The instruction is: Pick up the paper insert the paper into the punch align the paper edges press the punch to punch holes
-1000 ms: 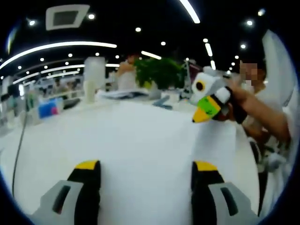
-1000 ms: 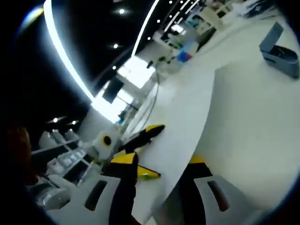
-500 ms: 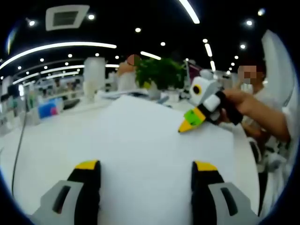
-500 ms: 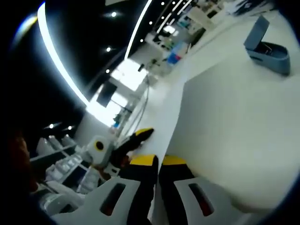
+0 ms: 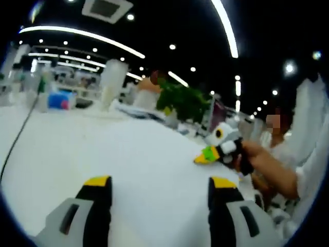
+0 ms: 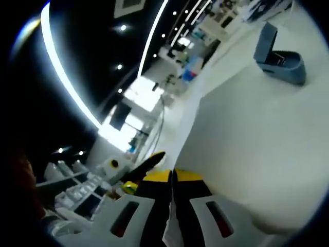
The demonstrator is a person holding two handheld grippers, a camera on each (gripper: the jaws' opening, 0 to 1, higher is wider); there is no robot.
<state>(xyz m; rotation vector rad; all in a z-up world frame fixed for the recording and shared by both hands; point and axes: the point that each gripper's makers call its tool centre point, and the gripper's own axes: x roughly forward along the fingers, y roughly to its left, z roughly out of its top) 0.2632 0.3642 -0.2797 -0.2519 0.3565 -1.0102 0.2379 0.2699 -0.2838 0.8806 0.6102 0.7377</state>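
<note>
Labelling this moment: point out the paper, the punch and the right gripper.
paper (image 6: 257,139), right gripper view, on the flat middle of the sheet.
punch (image 6: 280,64), right gripper view, on its blue base.
right gripper (image 6: 173,177), right gripper view, between its yellow tips, shut on the sheet's edge.

paper on table | punch beyond paper's far edge

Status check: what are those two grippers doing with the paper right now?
Right gripper shut on paper edge. Left gripper open above the sheet. Blue punch beyond, open. Nothing in the way.
</note>
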